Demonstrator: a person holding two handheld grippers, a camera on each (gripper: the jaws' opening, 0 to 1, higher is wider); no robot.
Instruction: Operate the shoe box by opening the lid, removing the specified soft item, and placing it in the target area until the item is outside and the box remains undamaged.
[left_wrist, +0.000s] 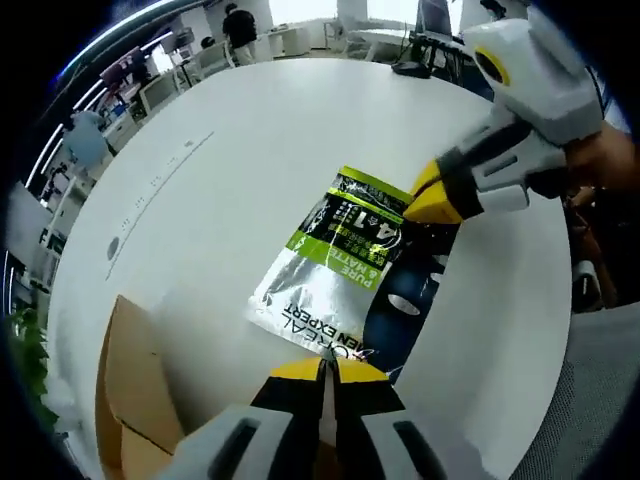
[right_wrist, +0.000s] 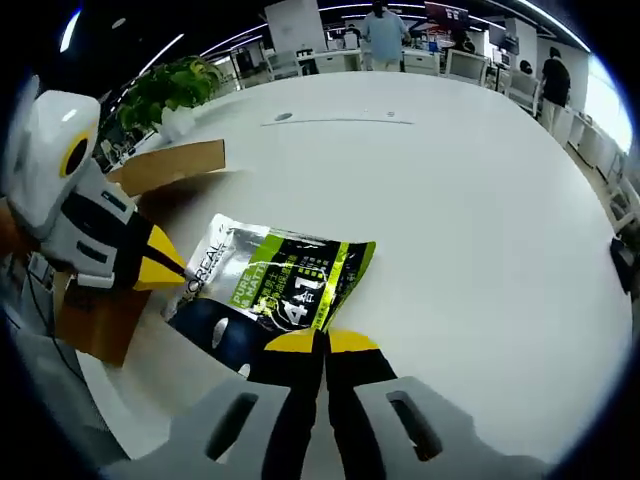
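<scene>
At the centre of the left gripper view a silver, green and dark-blue sachet (left_wrist: 345, 265) lies flat on the white counter (left_wrist: 250, 140), outside the cardboard box (left_wrist: 135, 385), whose brown flap sits at the lower left of that frame, apart from the sachet. The left tool (left_wrist: 326, 372) rises from the bottom edge with its yellow-tipped jaws pressed together right at the sachet's near edge; whether they pinch that edge cannot be told. The right tool (left_wrist: 425, 200) comes in from the upper right of this frame, its yellow tips against the sachet's far end. In the right gripper view the same sachet (right_wrist: 275, 280) lies just above the lower middle of the frame on the counter (right_wrist: 450, 180), with the right tool (right_wrist: 322, 345) closed at its near edge, jaws meeting with no gap; a grip on the packet cannot be confirmed. The left tool (right_wrist: 165, 268) enters from the left, its tips touching the sachet's silver end. The cardboard box (right_wrist: 165, 165) stands at the upper left, beside a leafy plant (right_wrist: 175, 90). Desks and standing people fill the far background at the top of the frame.
</scene>
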